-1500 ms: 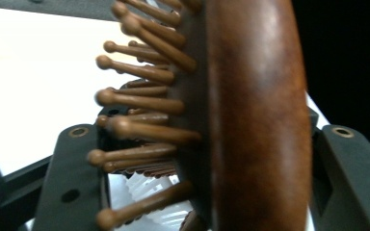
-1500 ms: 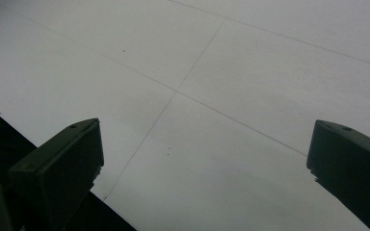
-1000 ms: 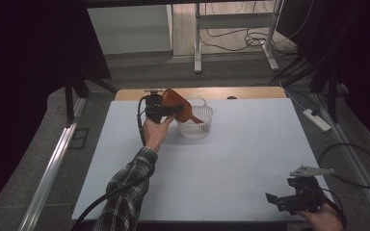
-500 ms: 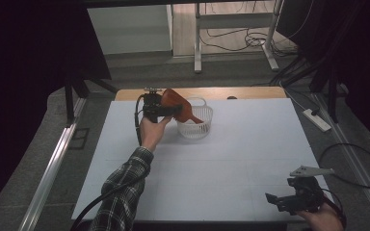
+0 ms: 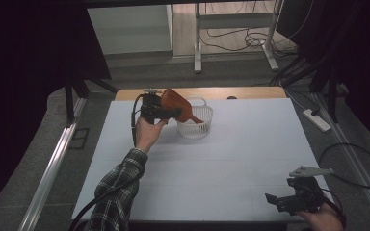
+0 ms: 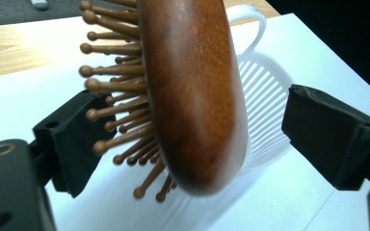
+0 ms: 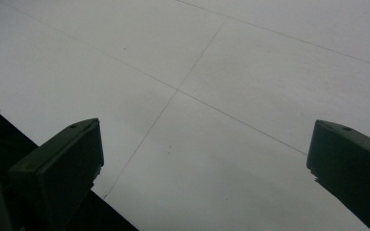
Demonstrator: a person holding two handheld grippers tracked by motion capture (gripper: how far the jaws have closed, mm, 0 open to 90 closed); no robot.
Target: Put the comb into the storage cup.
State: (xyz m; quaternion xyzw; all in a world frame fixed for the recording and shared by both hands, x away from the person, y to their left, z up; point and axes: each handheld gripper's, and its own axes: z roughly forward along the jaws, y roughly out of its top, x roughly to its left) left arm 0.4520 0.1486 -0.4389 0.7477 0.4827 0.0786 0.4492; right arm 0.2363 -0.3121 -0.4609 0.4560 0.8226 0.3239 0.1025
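Wooden hairbrush (image 6: 192, 91) between parted jaws, above white basket's (image 5: 196, 126) rim.

The white basket (image 5: 195, 122) stands near the far edge of the bench (image 5: 221, 183), and the wooden hairbrush (image 5: 176, 105) slants over its left rim, blocking that side of its mouth. The basket's right side and the wide white surface between it and the right claw (image 5: 280, 202) lie open for passage.

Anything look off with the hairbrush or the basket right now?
Yes: the left gripper is wide open, yet the wooden hairbrush sits between its jaws, tilted over the white basket. The basket stands upright; nothing spilled.
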